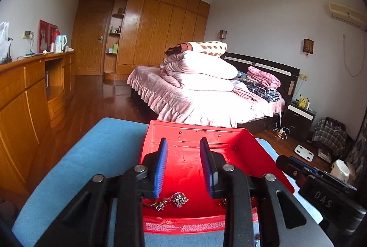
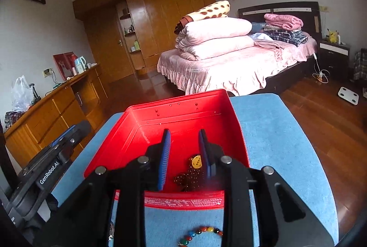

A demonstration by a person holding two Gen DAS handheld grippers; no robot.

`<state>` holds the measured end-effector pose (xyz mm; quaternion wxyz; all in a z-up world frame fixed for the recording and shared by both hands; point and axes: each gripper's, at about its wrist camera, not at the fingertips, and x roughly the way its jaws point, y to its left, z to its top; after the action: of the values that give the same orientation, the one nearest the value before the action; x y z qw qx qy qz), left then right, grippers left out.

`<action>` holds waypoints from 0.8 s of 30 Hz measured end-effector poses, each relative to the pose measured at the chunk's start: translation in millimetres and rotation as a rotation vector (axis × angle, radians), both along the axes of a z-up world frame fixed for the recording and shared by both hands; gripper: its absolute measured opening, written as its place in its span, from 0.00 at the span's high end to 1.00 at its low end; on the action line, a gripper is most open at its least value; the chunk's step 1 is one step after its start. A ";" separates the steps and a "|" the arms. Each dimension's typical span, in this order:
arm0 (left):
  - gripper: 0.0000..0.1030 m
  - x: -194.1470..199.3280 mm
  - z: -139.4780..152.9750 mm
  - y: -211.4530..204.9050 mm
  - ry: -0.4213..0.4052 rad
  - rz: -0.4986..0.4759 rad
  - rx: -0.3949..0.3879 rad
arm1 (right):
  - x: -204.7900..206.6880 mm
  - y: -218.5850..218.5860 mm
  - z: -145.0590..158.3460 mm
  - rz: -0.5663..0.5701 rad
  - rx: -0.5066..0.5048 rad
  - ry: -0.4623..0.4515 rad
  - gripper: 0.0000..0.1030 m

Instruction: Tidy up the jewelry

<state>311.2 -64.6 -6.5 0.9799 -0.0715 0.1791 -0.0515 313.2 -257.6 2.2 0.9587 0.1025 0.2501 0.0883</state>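
Observation:
An open red box point(image 1: 231, 135) point(image 2: 137, 130) sits on a blue cloth point(image 1: 91, 155) point(image 2: 275, 144). Silver jewelry point(image 1: 179, 198) lies on its floor near the front wall. A gold pendant point(image 2: 196, 161) and a dark bead bracelet point(image 2: 188, 179) lie there too. My left gripper point(image 1: 182, 144) hangs over the box, open, with nothing between its blue pads. Over the same box my right gripper point(image 2: 184, 133) is open; the pendant lies below it, close to the right finger. A multicoloured bead bracelet point(image 2: 199, 233) rests on the cloth in front of the box, partly hidden by the gripper body.
Each gripper shows at the edge of the other's view: right gripper point(image 1: 298, 166), left gripper point(image 2: 66, 134). Beyond the cloth is wooden floor point(image 2: 321, 114), a bed with folded quilts point(image 2: 218, 40), a wooden sideboard point(image 1: 23, 91) on the left, and a white scale point(image 2: 348, 95).

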 end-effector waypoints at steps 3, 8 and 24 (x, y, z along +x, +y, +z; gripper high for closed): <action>0.72 -12.8 7.4 2.8 -0.011 -0.004 0.024 | -14.2 -4.6 4.7 -0.007 -0.005 -0.009 0.75; 0.68 -47.5 6.6 21.3 -0.007 -0.006 0.065 | -47.6 -15.6 9.6 -0.007 0.029 -0.011 0.75; 0.52 -140.0 -32.7 32.8 0.030 0.007 0.105 | -123.0 -21.7 -39.3 -0.099 -0.001 0.052 0.75</action>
<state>171.3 -31.8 -39.2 0.9796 -0.0214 0.1961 -0.0373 190.3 -279.2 -37.1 0.9552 0.1164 0.2695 0.0377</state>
